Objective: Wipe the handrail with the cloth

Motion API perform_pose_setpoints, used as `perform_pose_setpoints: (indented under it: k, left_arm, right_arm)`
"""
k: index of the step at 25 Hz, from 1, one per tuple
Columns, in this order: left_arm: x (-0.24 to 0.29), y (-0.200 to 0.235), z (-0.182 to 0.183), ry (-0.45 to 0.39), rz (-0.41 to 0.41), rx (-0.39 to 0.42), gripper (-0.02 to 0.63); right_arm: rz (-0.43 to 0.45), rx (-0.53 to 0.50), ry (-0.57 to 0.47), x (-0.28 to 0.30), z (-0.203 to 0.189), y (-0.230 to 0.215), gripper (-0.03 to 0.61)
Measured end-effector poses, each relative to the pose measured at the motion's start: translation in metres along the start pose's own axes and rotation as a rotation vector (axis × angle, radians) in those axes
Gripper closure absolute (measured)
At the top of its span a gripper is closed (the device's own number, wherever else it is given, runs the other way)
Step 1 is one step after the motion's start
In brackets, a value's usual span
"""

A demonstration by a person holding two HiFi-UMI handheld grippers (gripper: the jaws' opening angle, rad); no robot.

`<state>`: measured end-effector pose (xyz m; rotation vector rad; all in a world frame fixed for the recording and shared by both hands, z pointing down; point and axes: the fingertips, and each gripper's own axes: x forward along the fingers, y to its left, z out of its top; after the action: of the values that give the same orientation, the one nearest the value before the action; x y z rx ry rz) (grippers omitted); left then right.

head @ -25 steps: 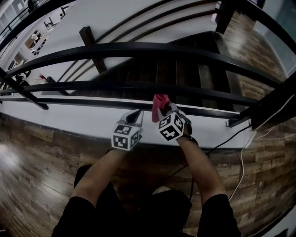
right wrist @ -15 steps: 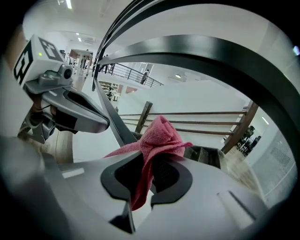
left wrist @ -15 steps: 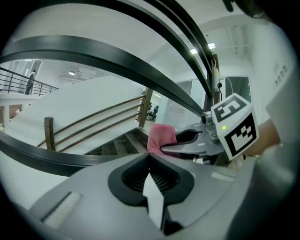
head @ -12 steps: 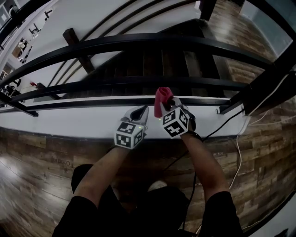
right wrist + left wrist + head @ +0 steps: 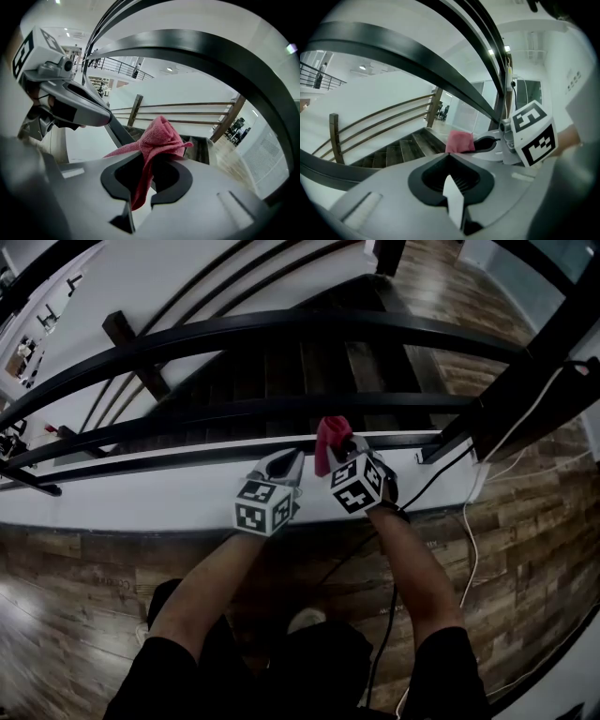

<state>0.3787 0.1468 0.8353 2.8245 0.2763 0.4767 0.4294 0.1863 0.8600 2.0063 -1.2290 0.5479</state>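
Both grippers have edged slightly right along the railing since a second ago.
The right gripper has its fingers clamped on the pink cloth, whose bunched length stands out from them toward the black handrail, short of it. The left gripper is just beside, fingers together, empty.

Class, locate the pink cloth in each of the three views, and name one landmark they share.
Head view: cloth at centre, above the right gripper.
Left gripper view: centre, beyond the jaws.
Right gripper view: centre, clamped in the jaws.
Shared landmark: the black handrail.
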Motion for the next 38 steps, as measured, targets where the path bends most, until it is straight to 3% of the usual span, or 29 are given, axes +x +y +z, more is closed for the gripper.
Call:
perform_pose_setpoints:
  k: [10,23,30,38]
  left_arm:
    - [0.038,-0.056,-0.002,-0.015,-0.121,-0.053,0.614]
    - [0.079,-0.113,-0.001,-0.025,-0.246,0.024,0.614]
    - [0.091,-0.129,0.001,-0.021,-0.284,0.067,0.614]
    - [0.098,-0.142,-0.012,0.014,-0.319,0.032,0.614]
  right_arm:
    - [-0.090,0.056,0.045,-0.019,-0.041,-0.047,0.534]
    - [-0.158,0.102,0.046,-0.036,-0.077,-0.090,0.534]
    - [-0.184,0.176,0.052,-0.048,-0.097,-0.120,0.534]
    - [-0.279,0.200,0.126,-0.061,-0.133,-0.158,0.534]
